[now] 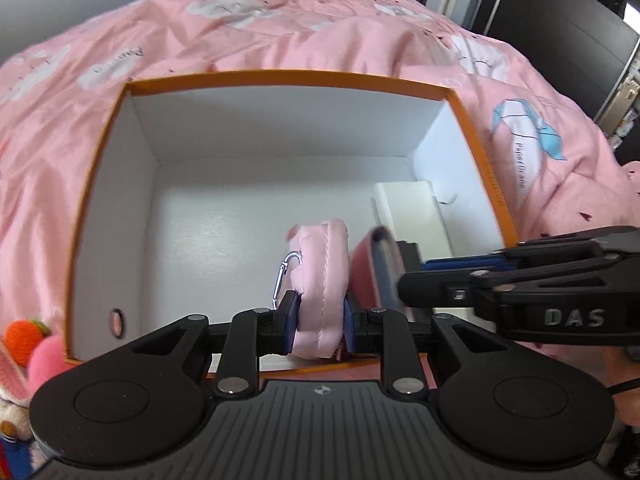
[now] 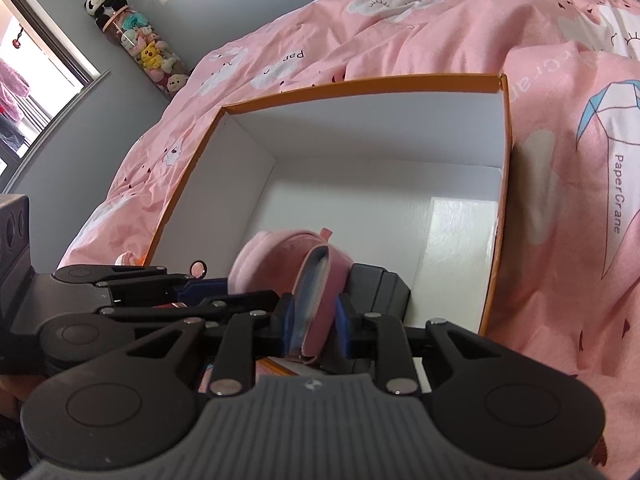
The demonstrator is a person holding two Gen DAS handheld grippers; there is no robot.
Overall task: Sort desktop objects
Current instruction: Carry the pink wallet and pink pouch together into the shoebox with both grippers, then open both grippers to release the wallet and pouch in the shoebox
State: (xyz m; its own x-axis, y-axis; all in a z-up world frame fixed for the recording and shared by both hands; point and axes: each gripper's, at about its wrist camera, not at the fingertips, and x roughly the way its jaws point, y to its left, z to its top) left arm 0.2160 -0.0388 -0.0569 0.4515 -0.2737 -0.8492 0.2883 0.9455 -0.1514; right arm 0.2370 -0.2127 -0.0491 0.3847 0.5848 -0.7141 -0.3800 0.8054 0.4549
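An orange box (image 1: 280, 76) with a white inside lies on a pink quilt. My left gripper (image 1: 320, 320) is shut on a padded pink pouch (image 1: 320, 276) with a silver carabiner (image 1: 286, 276), held over the box's near part. Beside it, my right gripper (image 2: 314, 320) is shut on a pink case (image 2: 316, 280) with a grey-blue inner face. The right gripper (image 1: 412, 276) enters the left wrist view from the right, and the case (image 1: 368, 272) almost touches the pouch. In the right wrist view, the pouch (image 2: 264, 264) and the left gripper (image 2: 224, 292) sit to the left.
A flat white box (image 2: 460, 232) and a black block (image 2: 376, 288) lie at the box's right side. The pink quilt (image 2: 440, 20) surrounds the box (image 2: 360, 82). Plush toys (image 1: 24, 340) rest near its left front corner. A tube of small plush toys (image 2: 148, 48) leans on the wall.
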